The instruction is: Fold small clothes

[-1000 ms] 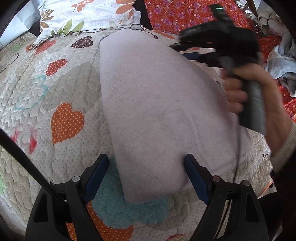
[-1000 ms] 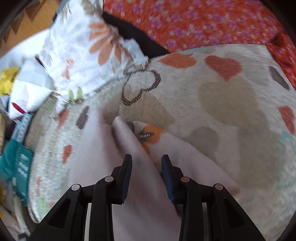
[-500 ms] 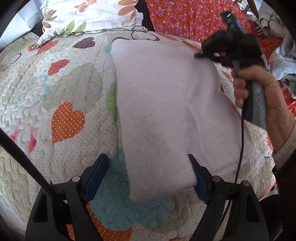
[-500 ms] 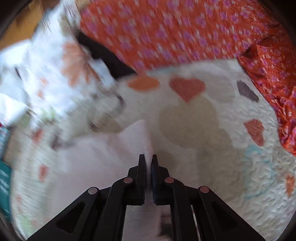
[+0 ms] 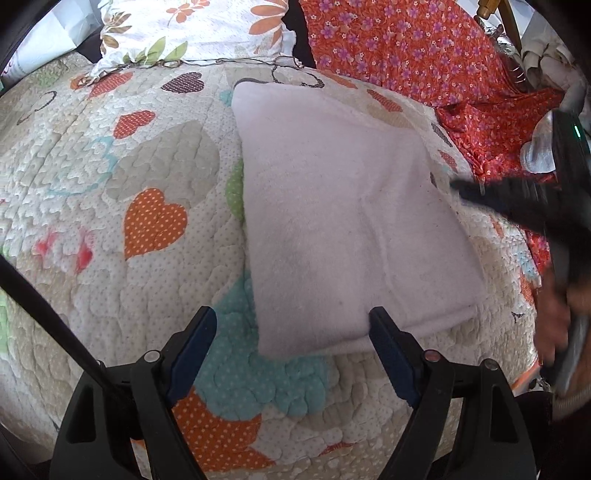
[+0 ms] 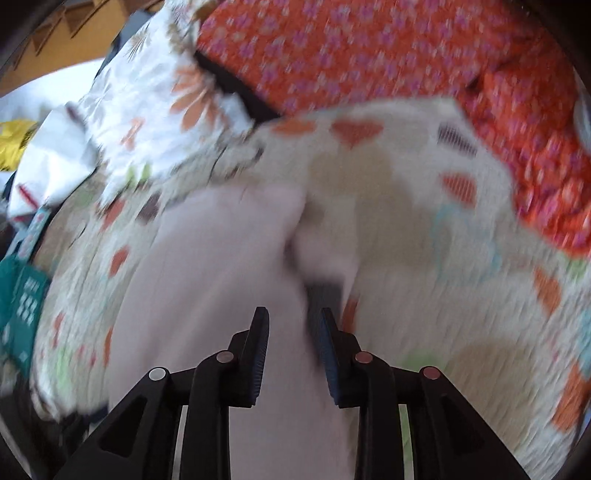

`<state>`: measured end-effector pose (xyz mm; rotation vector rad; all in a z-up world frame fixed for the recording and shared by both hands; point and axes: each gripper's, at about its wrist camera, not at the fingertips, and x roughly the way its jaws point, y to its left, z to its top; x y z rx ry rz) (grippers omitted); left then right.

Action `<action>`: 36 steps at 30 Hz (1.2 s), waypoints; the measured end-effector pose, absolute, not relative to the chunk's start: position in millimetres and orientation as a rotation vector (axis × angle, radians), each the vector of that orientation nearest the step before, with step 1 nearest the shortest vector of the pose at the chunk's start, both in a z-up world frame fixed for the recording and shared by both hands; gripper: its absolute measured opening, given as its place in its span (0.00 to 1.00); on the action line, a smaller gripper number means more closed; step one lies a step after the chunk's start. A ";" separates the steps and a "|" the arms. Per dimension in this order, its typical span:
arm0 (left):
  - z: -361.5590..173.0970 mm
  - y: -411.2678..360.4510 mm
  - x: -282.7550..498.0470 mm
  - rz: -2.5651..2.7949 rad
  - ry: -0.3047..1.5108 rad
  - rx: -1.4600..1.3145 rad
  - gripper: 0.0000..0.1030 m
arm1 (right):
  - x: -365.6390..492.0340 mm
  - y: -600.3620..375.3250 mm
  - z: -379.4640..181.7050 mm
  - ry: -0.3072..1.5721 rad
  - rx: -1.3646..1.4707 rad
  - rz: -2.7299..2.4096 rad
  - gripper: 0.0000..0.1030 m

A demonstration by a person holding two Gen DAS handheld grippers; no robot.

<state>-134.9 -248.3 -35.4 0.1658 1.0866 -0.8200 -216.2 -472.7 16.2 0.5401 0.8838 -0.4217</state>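
Observation:
A pale lilac cloth (image 5: 340,221) lies folded flat on the heart-patterned quilt (image 5: 147,166). My left gripper (image 5: 291,332) is open and hangs over the cloth's near edge. Its fingers (image 5: 388,343) straddle the near left corner without pressing it. My right gripper (image 5: 465,190) is a black blur just off the cloth's right edge, held by a hand (image 5: 554,314). In the right wrist view, the right gripper (image 6: 293,328) has its jaws opening. The cloth (image 6: 221,277) shows blurred in the gap and beyond it, and the pads do not press on it.
A white pillow with orange flowers (image 5: 192,29) lies at the far side. Red flowered fabric (image 5: 406,48) covers the far right. A black cable (image 5: 48,314) crosses the near left. Teal packets and papers (image 6: 26,295) sit past the quilt's left edge.
The right gripper carried the cloth's far part over, shut, then parted its jaws and swung off to the right. The cloth now lies flat. The left gripper has stayed in place.

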 end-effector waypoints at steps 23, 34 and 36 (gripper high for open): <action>-50.6 -266.8 -140.2 -0.737 1.083 0.266 0.84 | -289.1 -433.5 -31.1 1.007 0.732 -0.310 0.12; -33.7 -237.1 -159.9 -0.757 1.023 0.241 0.84 | -301.8 -435.4 3.7 0.845 0.588 -0.447 0.32; -28.0 -227.6 -160.3 -0.744 1.000 0.222 0.84 | -299.4 -431.8 6.4 0.834 0.562 -0.453 0.35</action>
